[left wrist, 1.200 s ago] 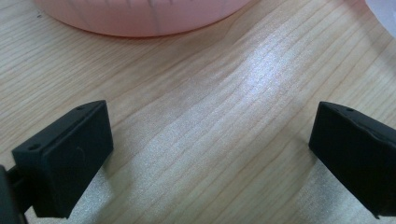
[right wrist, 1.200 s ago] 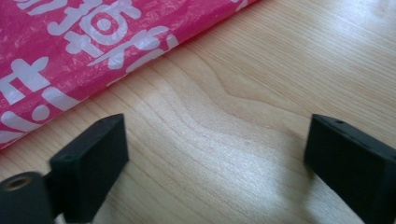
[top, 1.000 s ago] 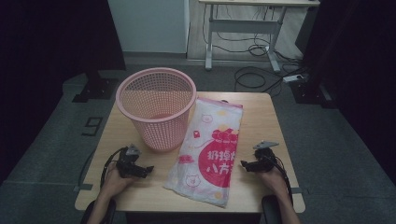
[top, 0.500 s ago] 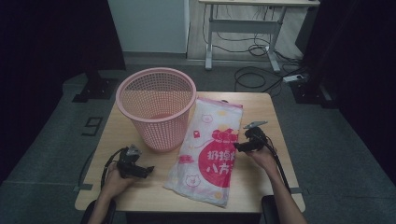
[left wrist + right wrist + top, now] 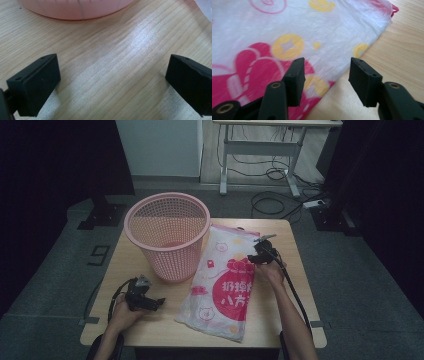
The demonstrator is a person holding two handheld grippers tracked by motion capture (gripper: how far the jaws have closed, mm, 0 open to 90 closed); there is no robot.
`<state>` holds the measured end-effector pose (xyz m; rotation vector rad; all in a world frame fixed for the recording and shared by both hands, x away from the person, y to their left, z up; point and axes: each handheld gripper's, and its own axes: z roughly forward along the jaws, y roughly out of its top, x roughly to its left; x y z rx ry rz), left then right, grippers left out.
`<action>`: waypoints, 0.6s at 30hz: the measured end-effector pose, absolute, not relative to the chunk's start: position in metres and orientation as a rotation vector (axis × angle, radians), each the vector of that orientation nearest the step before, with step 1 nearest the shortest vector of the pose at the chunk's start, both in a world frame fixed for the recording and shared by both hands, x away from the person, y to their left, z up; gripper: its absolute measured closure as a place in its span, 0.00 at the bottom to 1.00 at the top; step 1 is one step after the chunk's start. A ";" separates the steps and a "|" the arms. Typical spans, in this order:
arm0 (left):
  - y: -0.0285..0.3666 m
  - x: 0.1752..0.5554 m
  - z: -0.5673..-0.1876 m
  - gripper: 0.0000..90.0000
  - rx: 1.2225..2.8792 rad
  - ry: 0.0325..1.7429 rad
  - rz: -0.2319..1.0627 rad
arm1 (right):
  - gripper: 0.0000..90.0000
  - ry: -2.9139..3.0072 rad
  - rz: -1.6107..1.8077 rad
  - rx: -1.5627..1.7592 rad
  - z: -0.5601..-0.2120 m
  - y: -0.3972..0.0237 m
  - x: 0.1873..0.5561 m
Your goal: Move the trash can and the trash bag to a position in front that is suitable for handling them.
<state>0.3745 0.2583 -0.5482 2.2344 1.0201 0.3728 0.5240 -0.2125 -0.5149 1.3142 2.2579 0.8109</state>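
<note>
The right tongs, jaws half-spread and just been closing with nothing clamped, hover at the right edge of the thin, crinkly printed plastic bag lying flat on the wood-grain table. The left tongs rest wide near the pink mesh basket.

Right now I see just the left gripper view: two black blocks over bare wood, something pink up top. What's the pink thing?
Observer: The foot of a pink mesh basket, standing upright and open at the top.
Operator: Anything beside it?
Observer: A white plastic bag with pink print lies flat to the basket's right.
Operator: What's the other hand doing?
Observer: The right gripper is at the bag's right edge. Its jaws have just been closing, with the edge between them but not pinched.
</note>
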 end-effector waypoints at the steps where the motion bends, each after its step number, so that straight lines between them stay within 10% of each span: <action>1: 0.258 0.374 -0.548 0.00 2.235 1.020 0.373 | 0.54 2.259 0.814 1.324 -0.517 -0.212 0.527; 6: 0.258 0.374 -0.548 0.00 2.233 1.021 0.373 | 0.63 2.287 0.760 1.390 -0.533 -0.215 0.537; 11: 0.258 0.374 -0.548 0.00 2.234 1.021 0.374 | 0.94 2.294 0.823 1.442 -0.533 -0.223 0.536; 18: 0.257 0.374 -0.548 0.00 2.233 1.022 0.372 | 0.97 2.263 0.869 1.497 -0.534 -0.244 0.514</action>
